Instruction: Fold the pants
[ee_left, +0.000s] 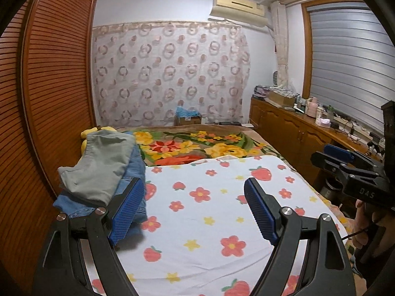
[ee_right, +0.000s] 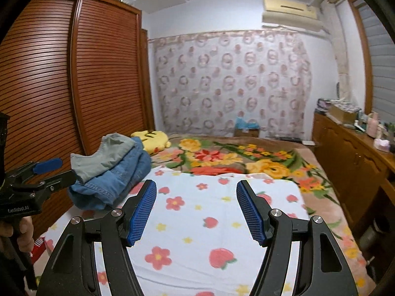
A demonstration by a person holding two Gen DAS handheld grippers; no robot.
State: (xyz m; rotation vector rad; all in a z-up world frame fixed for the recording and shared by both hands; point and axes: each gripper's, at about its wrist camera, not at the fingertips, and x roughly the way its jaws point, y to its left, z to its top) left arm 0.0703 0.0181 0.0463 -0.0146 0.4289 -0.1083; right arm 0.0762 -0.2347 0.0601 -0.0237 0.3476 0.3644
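Note:
A stack of folded pants lies at the left edge of the bed: grey-green pants (ee_left: 98, 165) (ee_right: 103, 157) on top of blue jeans (ee_left: 134, 170) (ee_right: 116, 182). My left gripper (ee_left: 193, 181) is open above the white strawberry-print sheet (ee_left: 209, 222), its left finger just in front of the jeans, with nothing between the pads. My right gripper (ee_right: 196, 182) is also open and empty over the same sheet (ee_right: 197, 227), to the right of the stack. Each gripper also shows at the edge of the other's view, the right gripper (ee_left: 321, 156) and the left gripper (ee_right: 65, 169).
A floral blanket (ee_left: 197, 148) covers the far half of the bed, with a yellow plush pillow (ee_right: 150, 138) behind the stack. A slatted wooden wardrobe (ee_left: 49, 86) stands close on the left. A wooden sideboard (ee_left: 291, 128) with clutter runs along the right. A hand (ee_right: 22, 231) holds the left gripper's handle.

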